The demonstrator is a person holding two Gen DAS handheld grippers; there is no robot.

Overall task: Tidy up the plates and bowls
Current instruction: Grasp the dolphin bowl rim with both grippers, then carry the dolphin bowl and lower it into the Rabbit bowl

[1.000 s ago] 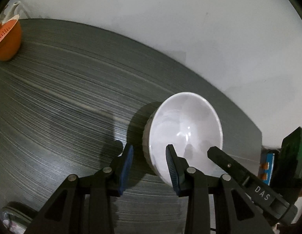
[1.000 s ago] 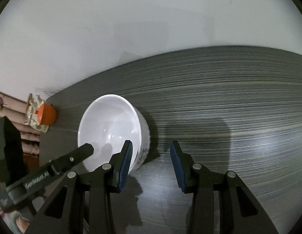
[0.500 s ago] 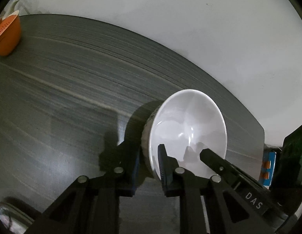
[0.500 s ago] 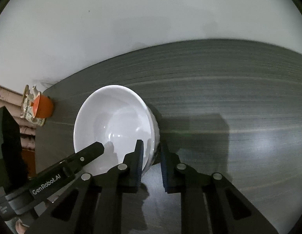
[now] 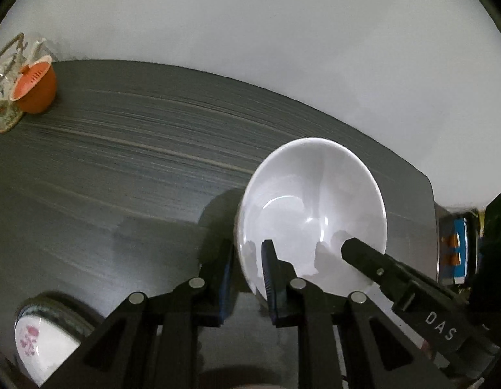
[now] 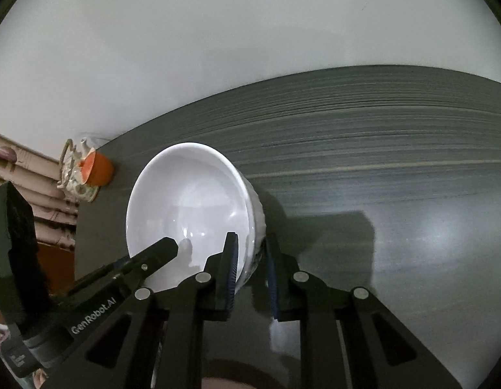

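A white bowl (image 5: 312, 207) with a patterned outside is held over the dark grey table (image 5: 120, 162). My left gripper (image 5: 247, 269) is shut on its left rim, one finger inside, one outside. My right gripper (image 6: 250, 259) is shut on the bowl's (image 6: 188, 201) right rim in the same way. Each view shows the other gripper's finger reaching into the bowl. A plate with a pink flower (image 5: 39, 343) lies at the lower left of the left wrist view.
An orange strainer cup (image 5: 36, 87) and a floral teapot (image 5: 4, 97) stand at the table's far left corner; they also show in the right wrist view (image 6: 95, 168). The table's right edge (image 5: 431, 194) is close to the bowl. A white wall is behind.
Both grippers closed onto the bowl's rim from open, one on each side. The bowl has risen slightly and the view has pulled back, bringing the flowered plate into sight.
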